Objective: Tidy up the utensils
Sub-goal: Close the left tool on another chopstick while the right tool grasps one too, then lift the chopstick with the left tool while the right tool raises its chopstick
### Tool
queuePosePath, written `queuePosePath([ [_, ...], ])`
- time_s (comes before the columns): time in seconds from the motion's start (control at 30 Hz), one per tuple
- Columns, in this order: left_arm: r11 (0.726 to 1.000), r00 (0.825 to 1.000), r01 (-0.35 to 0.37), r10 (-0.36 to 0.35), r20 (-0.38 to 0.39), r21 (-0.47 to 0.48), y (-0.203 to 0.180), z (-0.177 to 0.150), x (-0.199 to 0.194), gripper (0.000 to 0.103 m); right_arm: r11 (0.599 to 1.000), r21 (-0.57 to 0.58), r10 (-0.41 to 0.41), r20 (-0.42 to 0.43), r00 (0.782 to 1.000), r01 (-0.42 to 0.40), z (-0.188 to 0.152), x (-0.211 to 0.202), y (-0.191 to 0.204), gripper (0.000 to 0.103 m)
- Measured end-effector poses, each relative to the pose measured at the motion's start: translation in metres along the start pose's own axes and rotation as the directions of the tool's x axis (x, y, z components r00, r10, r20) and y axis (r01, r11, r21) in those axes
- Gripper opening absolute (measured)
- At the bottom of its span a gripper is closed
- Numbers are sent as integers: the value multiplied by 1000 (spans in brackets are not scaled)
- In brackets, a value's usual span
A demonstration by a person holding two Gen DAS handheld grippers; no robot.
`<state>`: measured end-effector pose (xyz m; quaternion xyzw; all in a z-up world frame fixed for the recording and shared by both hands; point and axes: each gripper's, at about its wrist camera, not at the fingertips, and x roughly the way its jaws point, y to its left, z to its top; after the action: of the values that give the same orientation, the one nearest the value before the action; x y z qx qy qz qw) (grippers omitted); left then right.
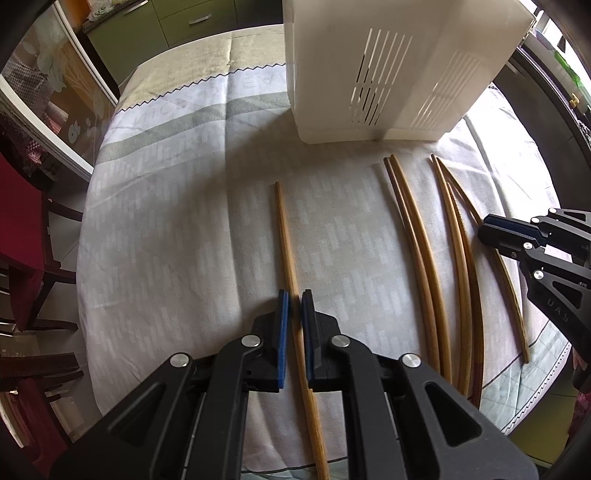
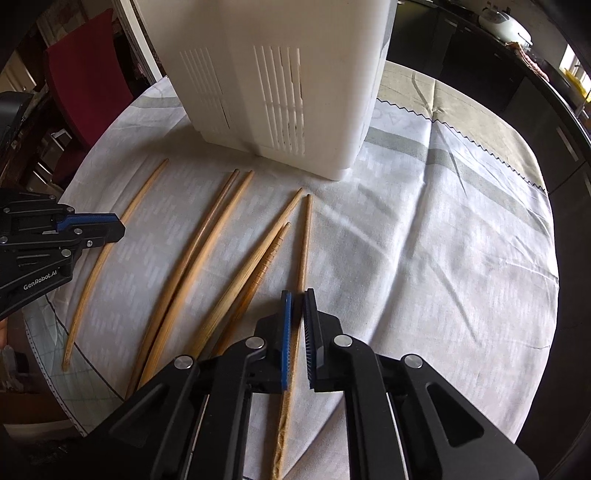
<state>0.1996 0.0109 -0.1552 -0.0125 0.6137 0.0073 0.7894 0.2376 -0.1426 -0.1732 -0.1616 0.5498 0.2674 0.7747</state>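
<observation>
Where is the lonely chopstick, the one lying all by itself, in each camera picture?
Left wrist view: the lone chopstick runs up the middle, between the fingers of the left tool.
Right wrist view: the same chopstick lies far left, passing under the left tool.
Shared landmark: the white slotted utensil holder stands at the top of both pictures.

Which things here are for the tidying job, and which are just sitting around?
For the job:
- six wooden chopsticks on the cloth
- white slotted holder
- left gripper and right gripper, each straddling one chopstick

Just around:
- tablecloth
- red chair
- green cabinets
</observation>
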Motion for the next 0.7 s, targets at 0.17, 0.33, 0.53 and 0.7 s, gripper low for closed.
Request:
queuePosePath([
  [0.17, 1000, 1000, 22, -22, 16, -22, 10, -1, -7, 7, 999, 34, 38, 65, 997, -41, -6, -24, -10, 7],
  [0.33, 1000, 995, 21, -19, 100, -15, 15, -2, -38, 7, 995, 57, 71, 170, 983, -82, -11, -69, -23, 7],
  [0.53, 1000, 982, 17, -17, 189, 3, 16, -8, -77, 7, 994, 52, 81, 268, 960, -98, -17, -112, -24, 7],
  [0.7, 1000, 970, 31, -30, 239, 0, 19, -15, -102, 6, 995, 44, 76, 316, 946, -95, -26, -135, -19, 7],
])
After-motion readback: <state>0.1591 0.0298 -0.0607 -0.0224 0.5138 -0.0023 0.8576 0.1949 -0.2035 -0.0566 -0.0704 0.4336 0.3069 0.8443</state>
